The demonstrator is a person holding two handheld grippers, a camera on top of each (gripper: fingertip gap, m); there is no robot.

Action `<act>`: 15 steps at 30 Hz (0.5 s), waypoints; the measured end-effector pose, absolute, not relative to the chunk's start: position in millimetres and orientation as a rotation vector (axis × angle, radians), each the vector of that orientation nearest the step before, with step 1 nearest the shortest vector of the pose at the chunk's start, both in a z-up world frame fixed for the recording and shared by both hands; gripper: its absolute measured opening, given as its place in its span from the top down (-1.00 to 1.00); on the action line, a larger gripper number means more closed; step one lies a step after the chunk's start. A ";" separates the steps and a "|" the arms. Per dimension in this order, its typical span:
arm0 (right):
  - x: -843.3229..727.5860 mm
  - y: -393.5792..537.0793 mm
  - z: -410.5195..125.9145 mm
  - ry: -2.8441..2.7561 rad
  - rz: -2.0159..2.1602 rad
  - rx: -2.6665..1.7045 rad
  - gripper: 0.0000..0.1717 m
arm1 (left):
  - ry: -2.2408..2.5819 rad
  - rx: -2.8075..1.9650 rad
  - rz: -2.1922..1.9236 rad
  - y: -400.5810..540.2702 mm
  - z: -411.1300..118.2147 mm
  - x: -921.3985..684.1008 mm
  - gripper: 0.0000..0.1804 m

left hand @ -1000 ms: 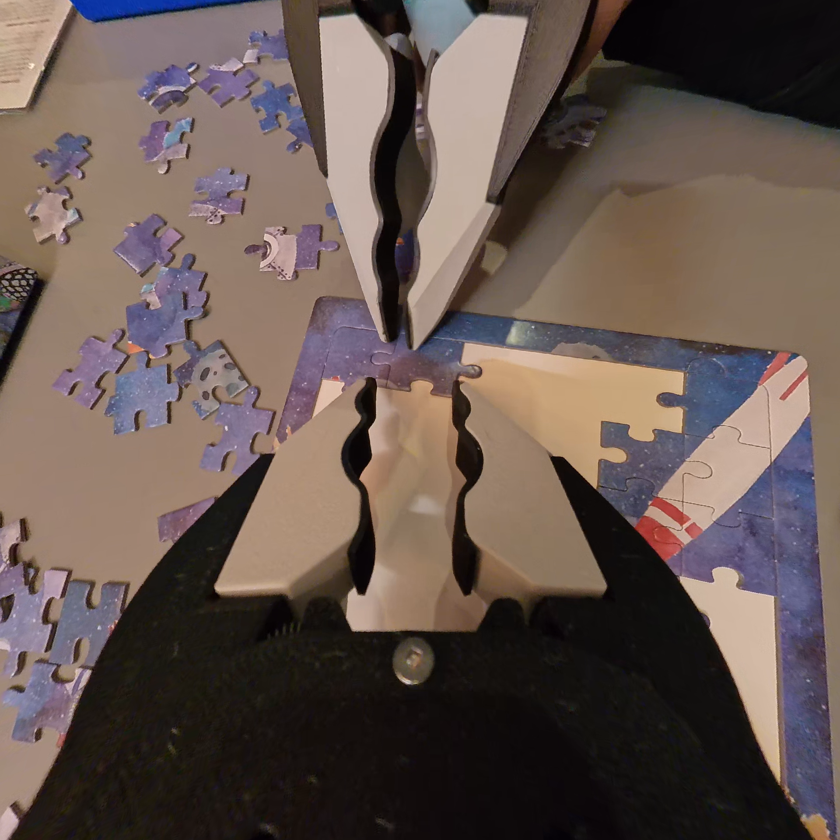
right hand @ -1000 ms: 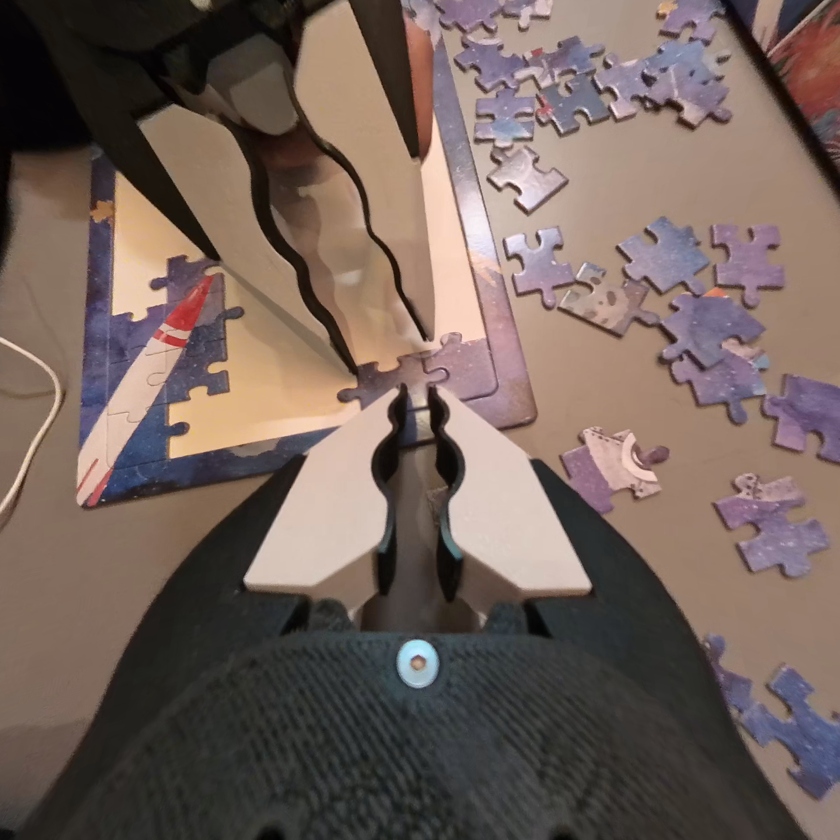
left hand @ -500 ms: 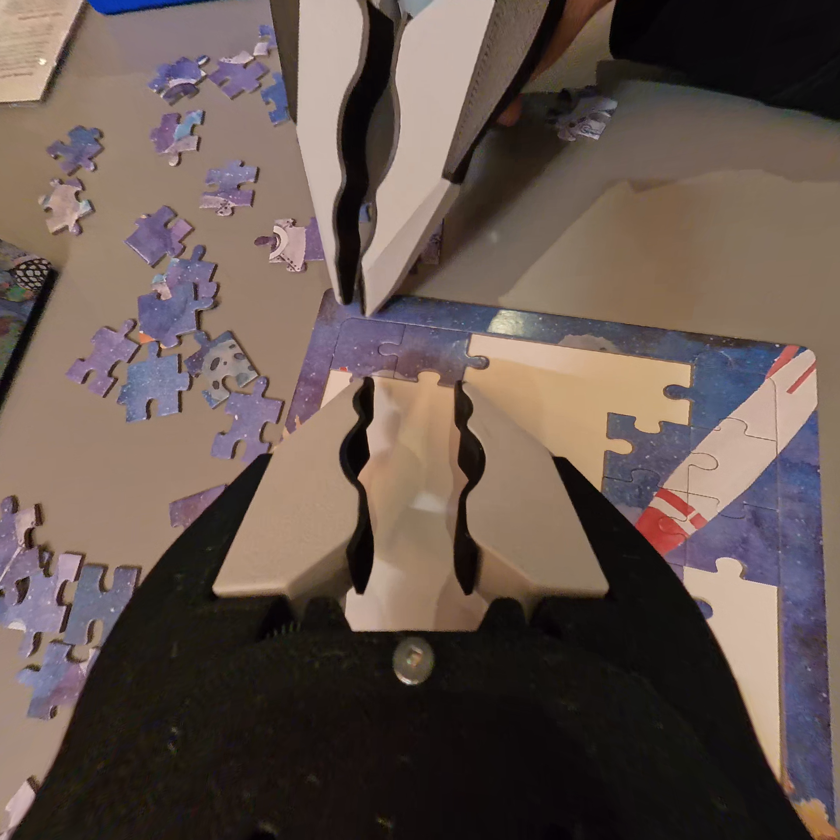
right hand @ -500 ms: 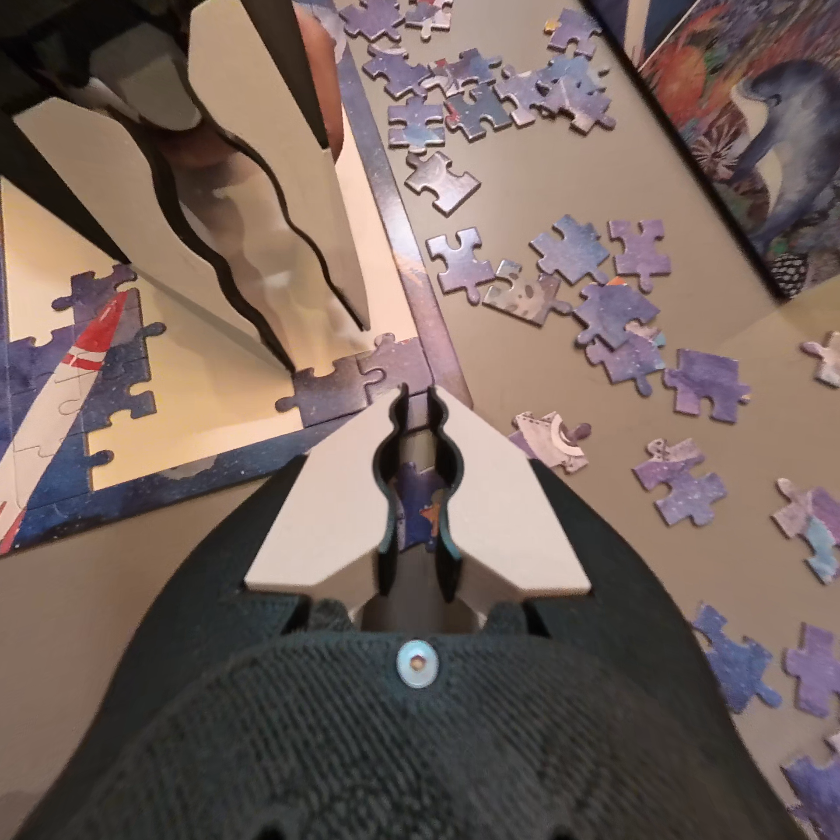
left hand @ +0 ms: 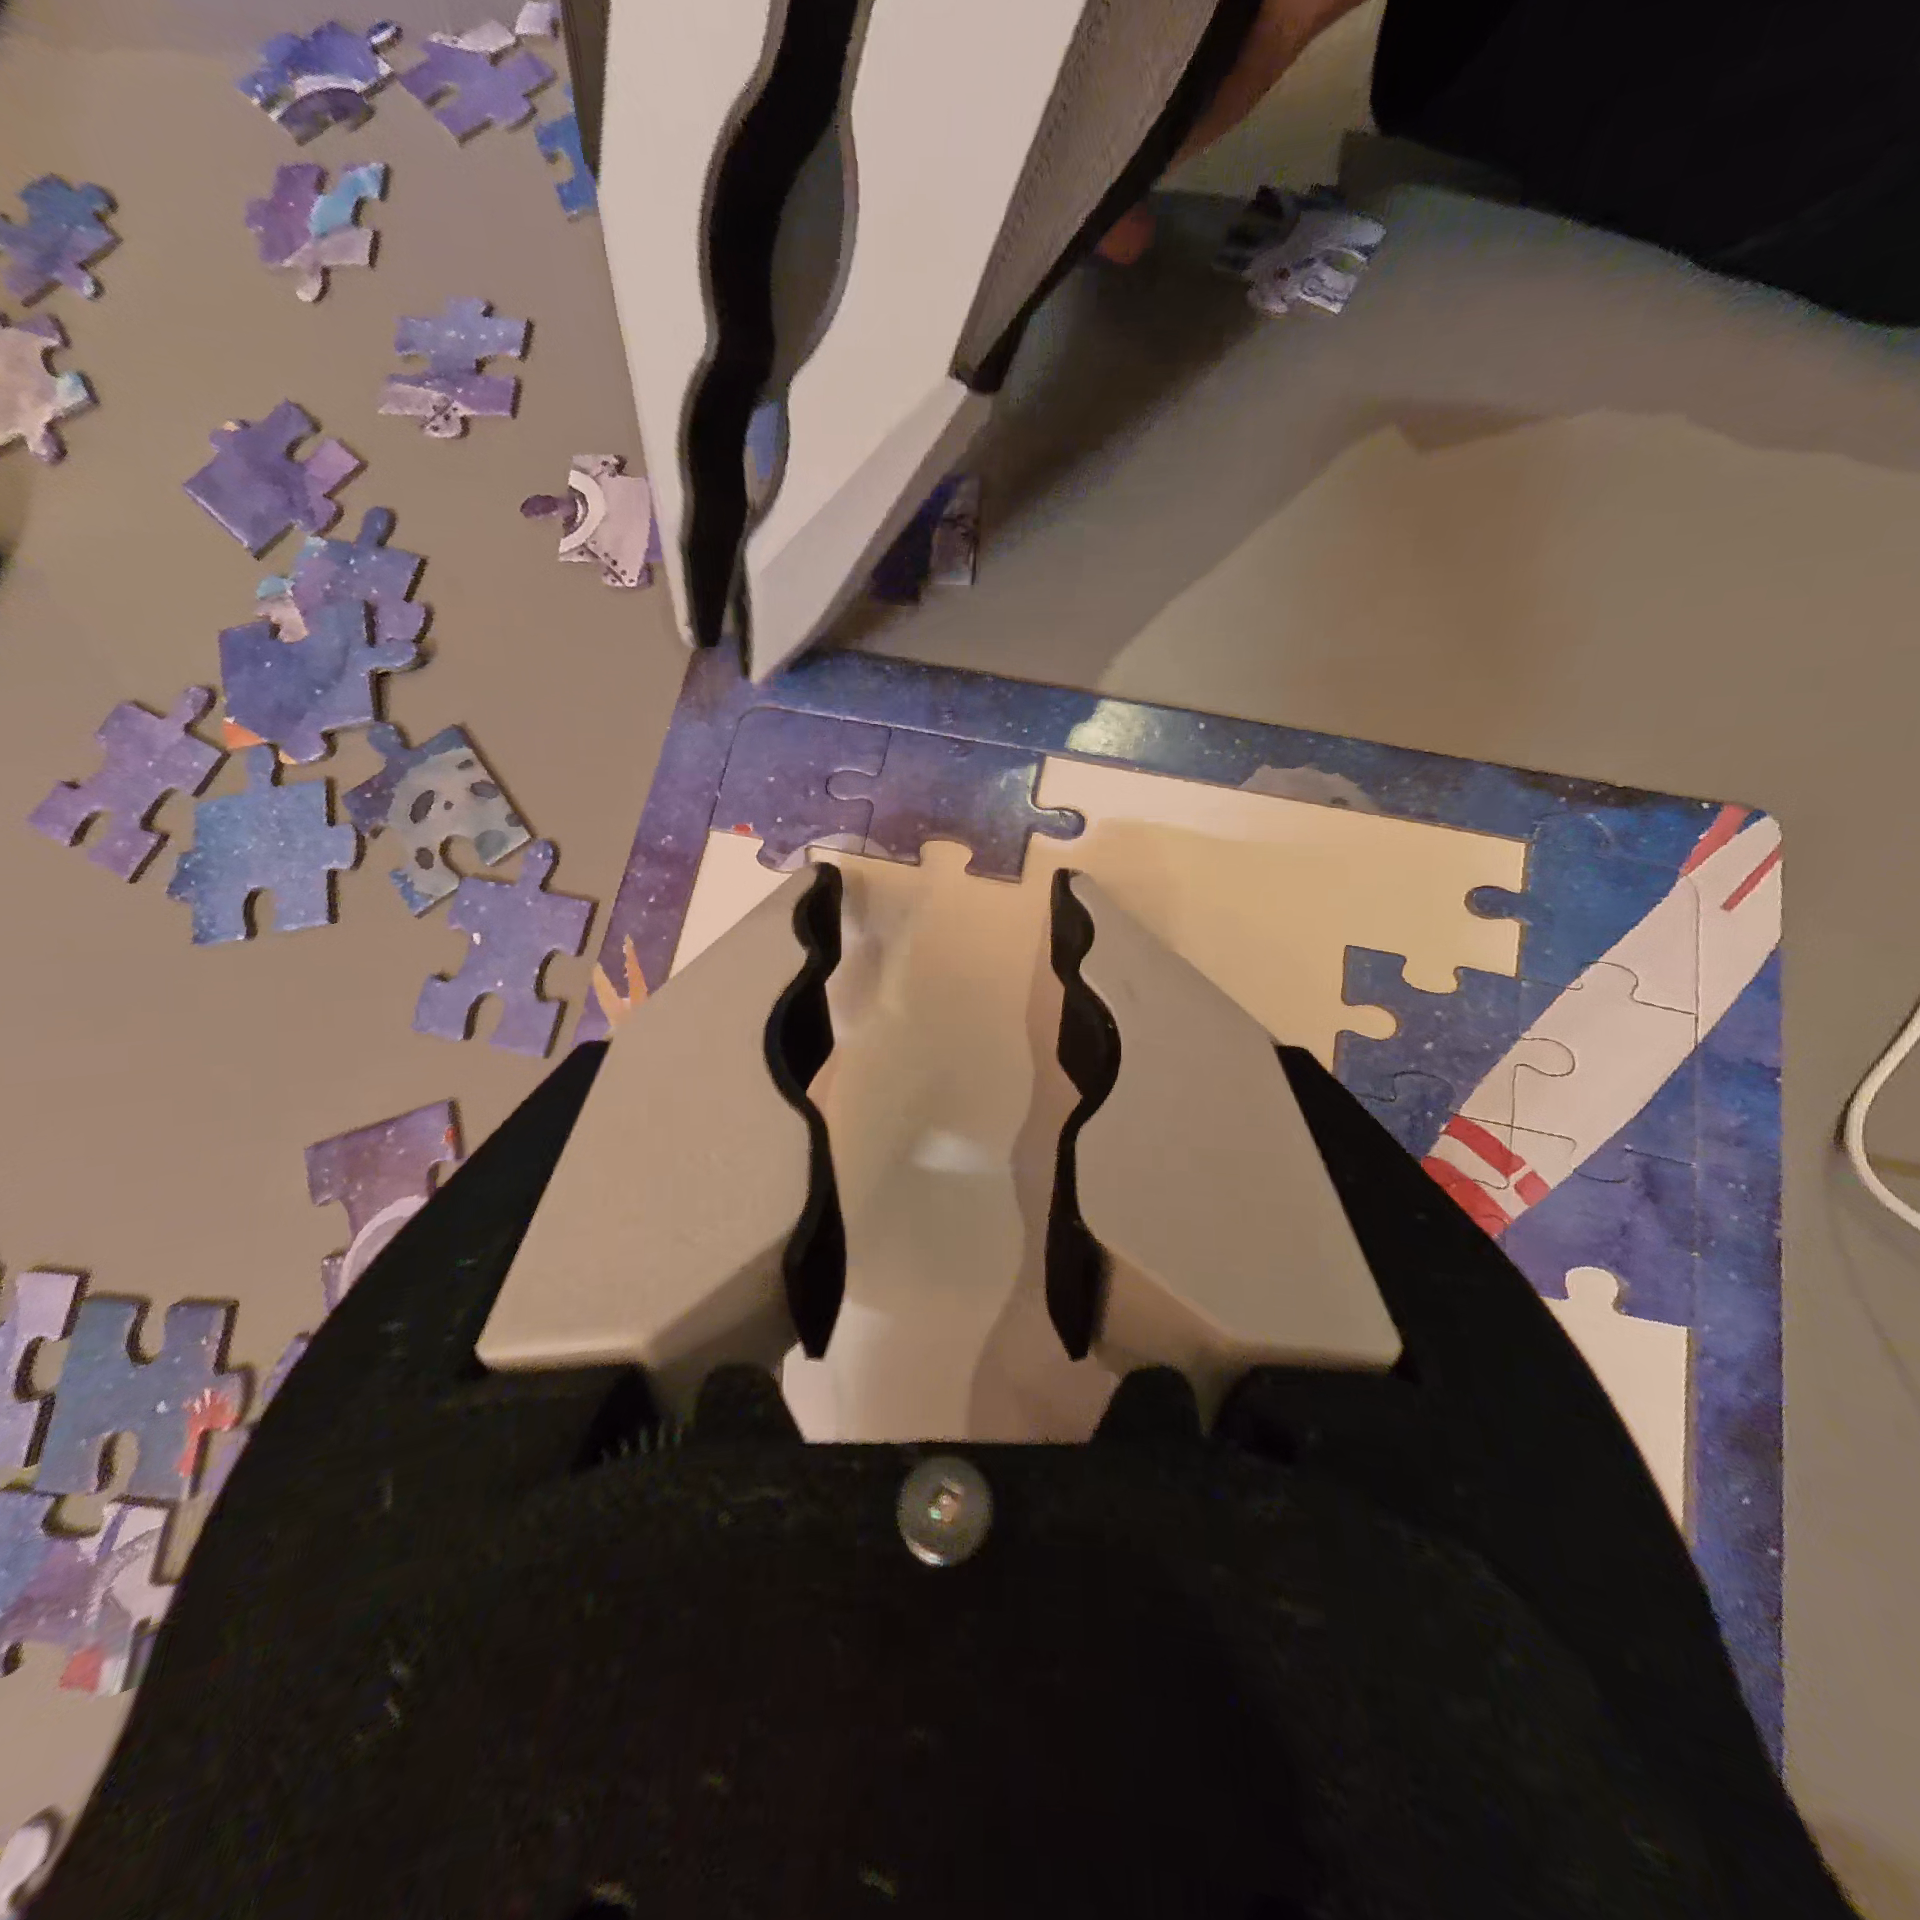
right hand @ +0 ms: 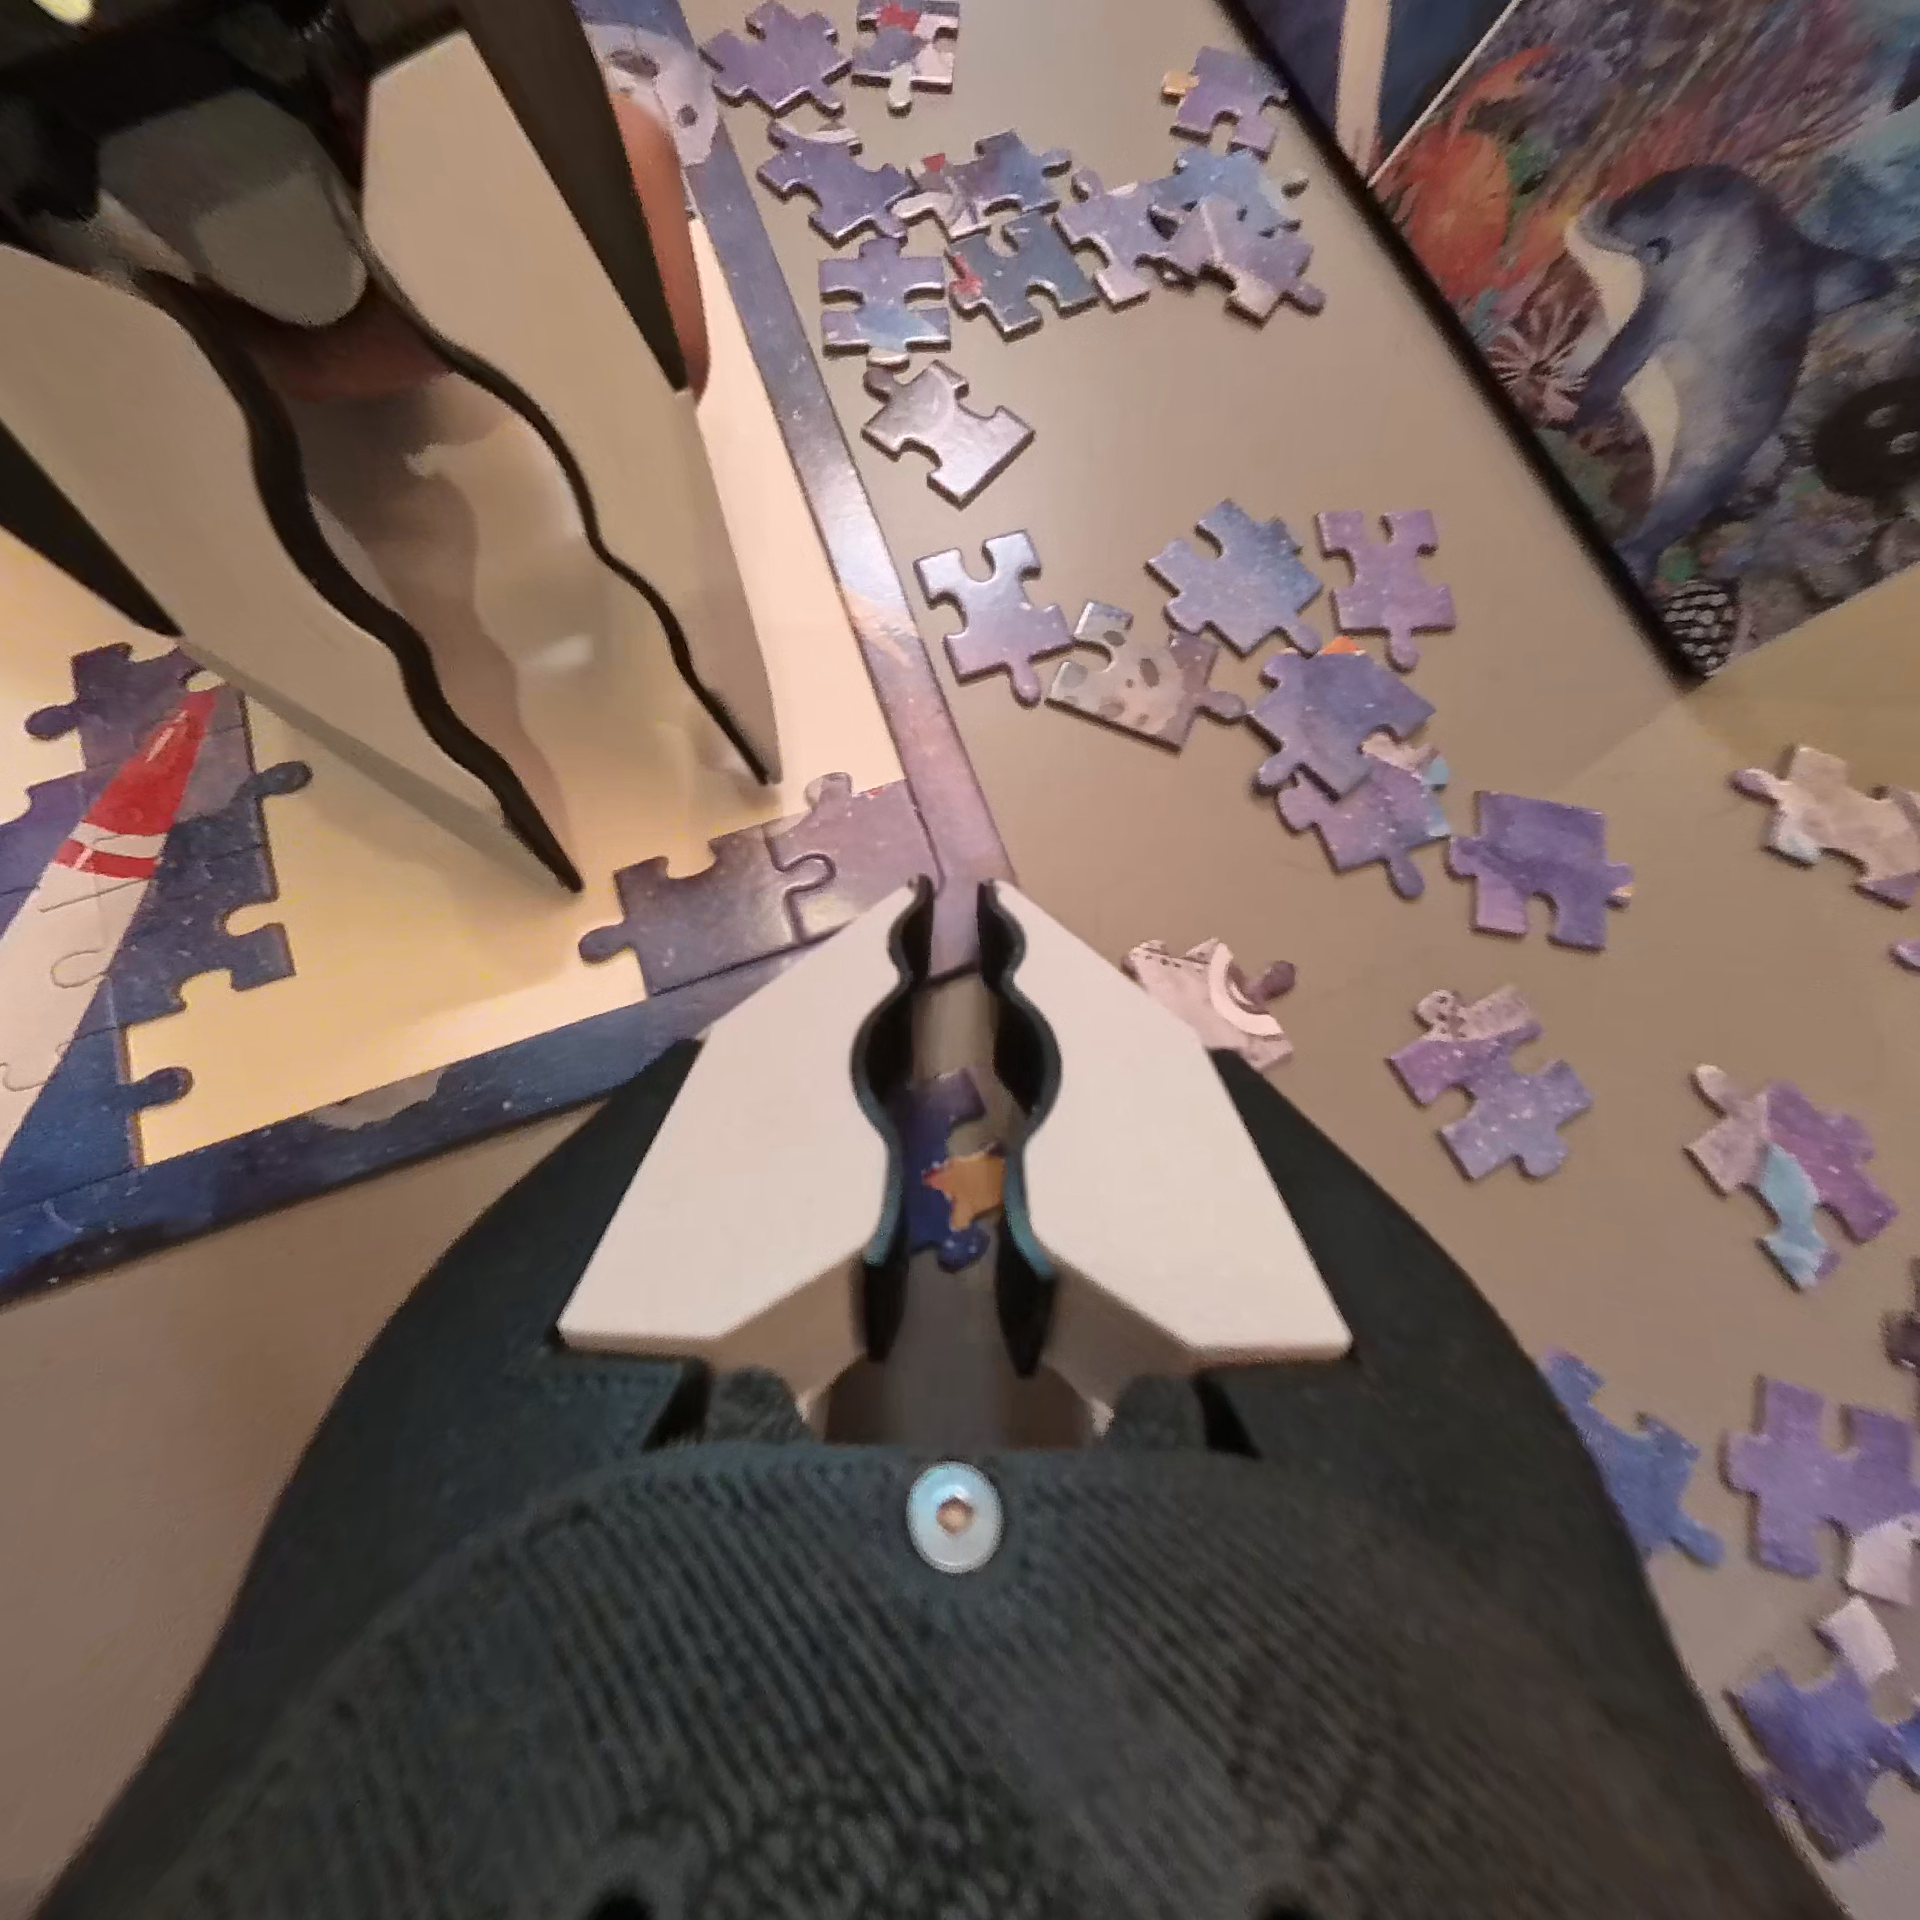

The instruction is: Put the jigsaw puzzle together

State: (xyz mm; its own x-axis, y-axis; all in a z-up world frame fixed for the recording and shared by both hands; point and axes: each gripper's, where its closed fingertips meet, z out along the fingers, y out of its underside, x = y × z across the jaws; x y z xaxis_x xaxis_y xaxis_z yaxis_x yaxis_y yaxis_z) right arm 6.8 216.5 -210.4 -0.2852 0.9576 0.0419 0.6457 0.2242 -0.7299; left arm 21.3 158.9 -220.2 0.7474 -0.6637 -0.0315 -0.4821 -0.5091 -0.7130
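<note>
The left tongs (left hand: pixel 940 894) occupy the lower centre of the left wrist view, spread wide with nothing between the pads, hanging above the bare cream floor of the puzzle tray (left hand: pixel 1247 883). Just beyond the tips, two joined purple pieces (left hand: pixel 894 790) sit in the tray's upper-left corner. A rocket section (left hand: pixel 1579 1039) is assembled at the tray's right side.

The right tongs (right hand: pixel 948 899) sit in the centre of the right wrist view, nearly closed with a narrow slit between the tips, gripping nothing. A blue piece with an orange star (right hand: pixel 956 1174) lies on the desk (right hand: pixel 1195 436) below, visible through the gap. The tips hang over the tray's corner rim. Loose purple pieces (right hand: pixel 1340 717) are scattered right and upper centre. A sea-creature picture board (right hand: pixel 1704 270) lies upper right.
</note>
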 end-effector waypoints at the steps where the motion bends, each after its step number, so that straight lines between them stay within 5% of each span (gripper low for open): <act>1: 6.4 219.3 -207.7 -1.993 0.834 -1.473 0.92 | 0.853 -2.211 -0.326 159.1 -220.2 22.0 0.57; 15: 13.2 227.2 -207.4 -1.987 0.783 -1.517 0.92 | 0.828 -2.222 -0.379 161.0 -221.6 26.5 0.62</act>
